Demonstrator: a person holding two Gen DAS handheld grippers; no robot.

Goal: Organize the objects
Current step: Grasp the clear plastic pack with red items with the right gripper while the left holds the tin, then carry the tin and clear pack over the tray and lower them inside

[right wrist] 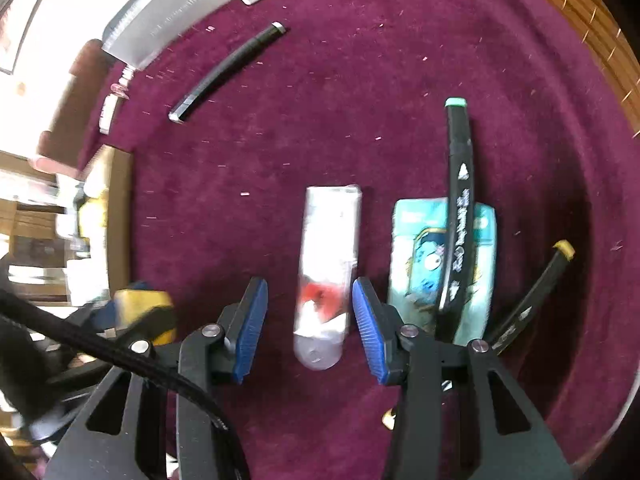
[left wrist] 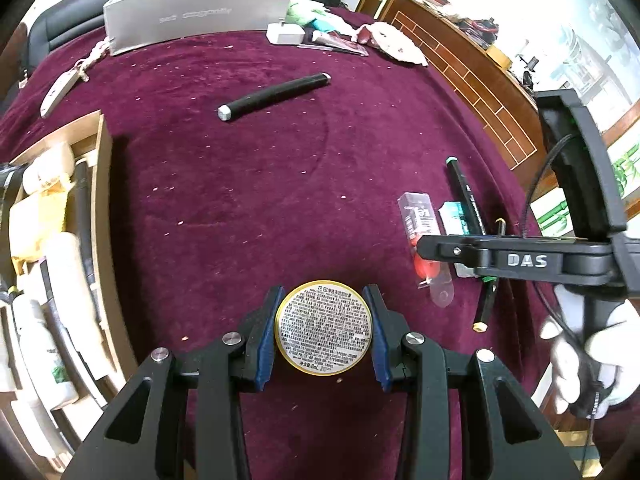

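Observation:
My left gripper [left wrist: 323, 292] is shut on a round gold-rimmed tin [left wrist: 324, 328] with a printed label, held above the maroon cloth [left wrist: 260, 200]. The same tin [right wrist: 140, 304] is a yellow blur at the left of the right wrist view. My right gripper [right wrist: 310, 284] points down over a clear plastic packet [right wrist: 330, 240] holding something red. Its jaws are closing with the packet's lower end between the blue pads. A gap remains at the left pad [right wrist: 252, 320], so they are not pressing. In the left wrist view this packet [left wrist: 418, 216] lies under the right gripper [left wrist: 424, 248].
A wooden organiser box [left wrist: 102, 200] with bottles and tubes stands at the left. A black tube [left wrist: 276, 94] lies mid-table and a silver box [left wrist: 192, 12] stands at the back. A green-capped marker [right wrist: 460, 200] lies across a teal packet [right wrist: 408, 240]; a yellow-capped marker [right wrist: 536, 292] is beside them.

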